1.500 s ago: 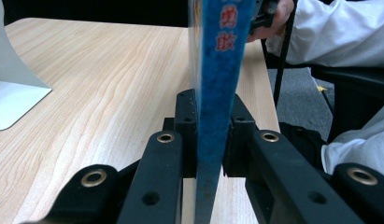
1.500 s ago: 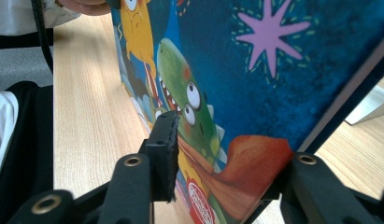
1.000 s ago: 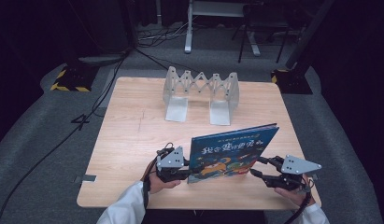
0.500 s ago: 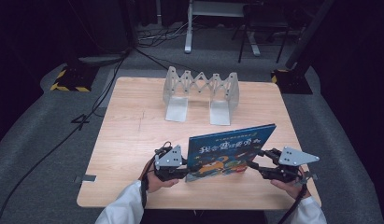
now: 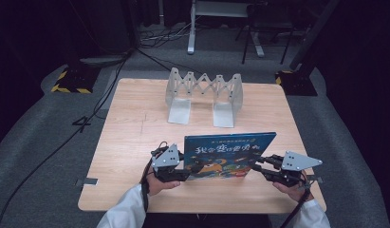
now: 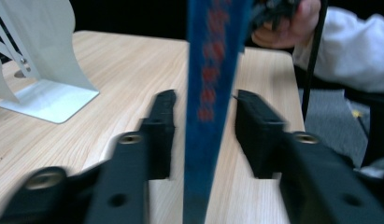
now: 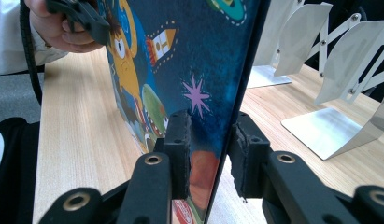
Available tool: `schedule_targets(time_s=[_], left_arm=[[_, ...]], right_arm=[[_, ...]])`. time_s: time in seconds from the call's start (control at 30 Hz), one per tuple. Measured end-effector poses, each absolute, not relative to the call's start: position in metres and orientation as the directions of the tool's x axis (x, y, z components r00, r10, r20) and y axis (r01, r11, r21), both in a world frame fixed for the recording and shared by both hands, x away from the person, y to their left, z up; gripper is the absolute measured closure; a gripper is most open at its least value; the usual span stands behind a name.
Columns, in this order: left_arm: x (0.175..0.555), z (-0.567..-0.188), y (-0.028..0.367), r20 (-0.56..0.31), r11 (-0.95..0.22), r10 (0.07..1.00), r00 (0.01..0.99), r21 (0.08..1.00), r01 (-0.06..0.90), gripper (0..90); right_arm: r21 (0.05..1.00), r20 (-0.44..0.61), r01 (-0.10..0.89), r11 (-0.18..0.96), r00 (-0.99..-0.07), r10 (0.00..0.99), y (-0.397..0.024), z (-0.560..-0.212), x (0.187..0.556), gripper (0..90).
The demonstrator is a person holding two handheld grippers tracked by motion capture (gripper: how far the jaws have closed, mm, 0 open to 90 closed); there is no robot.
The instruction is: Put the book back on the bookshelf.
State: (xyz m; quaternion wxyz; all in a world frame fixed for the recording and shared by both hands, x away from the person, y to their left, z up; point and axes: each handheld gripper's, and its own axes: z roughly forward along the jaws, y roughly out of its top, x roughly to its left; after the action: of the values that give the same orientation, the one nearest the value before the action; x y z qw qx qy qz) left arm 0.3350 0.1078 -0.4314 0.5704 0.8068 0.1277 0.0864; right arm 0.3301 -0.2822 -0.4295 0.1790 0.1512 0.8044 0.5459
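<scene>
Gripper, left (image 5: 195, 167): jaws spread either side of book's left edge, gaps both sides in left gripper view, pads not pressing; jaws have just been opening, book between them.
Gripper, right (image 5: 258, 165): jaws have just been closing on book's right edge; right gripper view has front pad on cover, back pad at or just off rear face — pinching, lightly by the look.
Book (image 5: 228, 155): blue picture book, rocket and star art, upright on its bottom edge, near front of tabletop, between both grippers.
Tabletop (image 5: 135, 128): light wood, bare around book.
Book rack (image 5: 204, 96): white metal expanding bookends, well behind book, empty.
Person: hands and white sleeves at bottom of high view.
Step, judged: handover of hold, left letting go, right taking over.
Risk 1: book tips flat if right pinch is weak while left is already loose.
Risk 2: one-sided hold at an edge lets book swing or twist when lifted.
Risk 3: corner may catch rack plates on approach.
</scene>
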Motion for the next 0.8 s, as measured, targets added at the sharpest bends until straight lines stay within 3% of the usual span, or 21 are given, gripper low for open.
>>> schedule_targets(time_s=[0.13, 0.23, 0.43, 0.67, 0.8], left_arm=[[0.3351, -0.433, 0.1066, -0.025, -0.278, 0.289, 0.957, 0.955, 0.109, 48.0], [0.3352, -0.4331, 0.108, -0.018, -0.248, 0.335, 0.942, 0.963, 0.107, 55.3], [0.3356, -0.4323, 0.1049, 0.005, -0.299, 0.308, 0.951, 0.95, 0.091, 71.0], [0.3419, -0.4324, 0.1017, -0.081, -0.341, 0.259, 0.963, 0.925, 0.17, 73.9], [0.3397, -0.4334, 0.0992, -0.046, -0.377, 0.227, 0.973, 0.917, 0.131, 76.5]], right_arm=[[0.934, -0.124, 0.046, 0.354, -0.889, 0.441, -0.2821, -0.4301, 0.3302, 70.7], [0.935, -0.12, 0.049, 0.352, -0.889, 0.442, -0.2823, -0.4304, 0.3302, 70.7], [0.935, -0.12, 0.047, 0.352, -0.89, 0.44, -0.2819, -0.4306, 0.3309, 70.5], [0.933, -0.128, 0.044, 0.356, -0.886, 0.445, -0.2811, -0.4307, 0.3303, 70.0], [0.932, -0.133, 0.041, 0.361, -0.886, 0.445, -0.2807, -0.4307, 0.3295, 69.7]])
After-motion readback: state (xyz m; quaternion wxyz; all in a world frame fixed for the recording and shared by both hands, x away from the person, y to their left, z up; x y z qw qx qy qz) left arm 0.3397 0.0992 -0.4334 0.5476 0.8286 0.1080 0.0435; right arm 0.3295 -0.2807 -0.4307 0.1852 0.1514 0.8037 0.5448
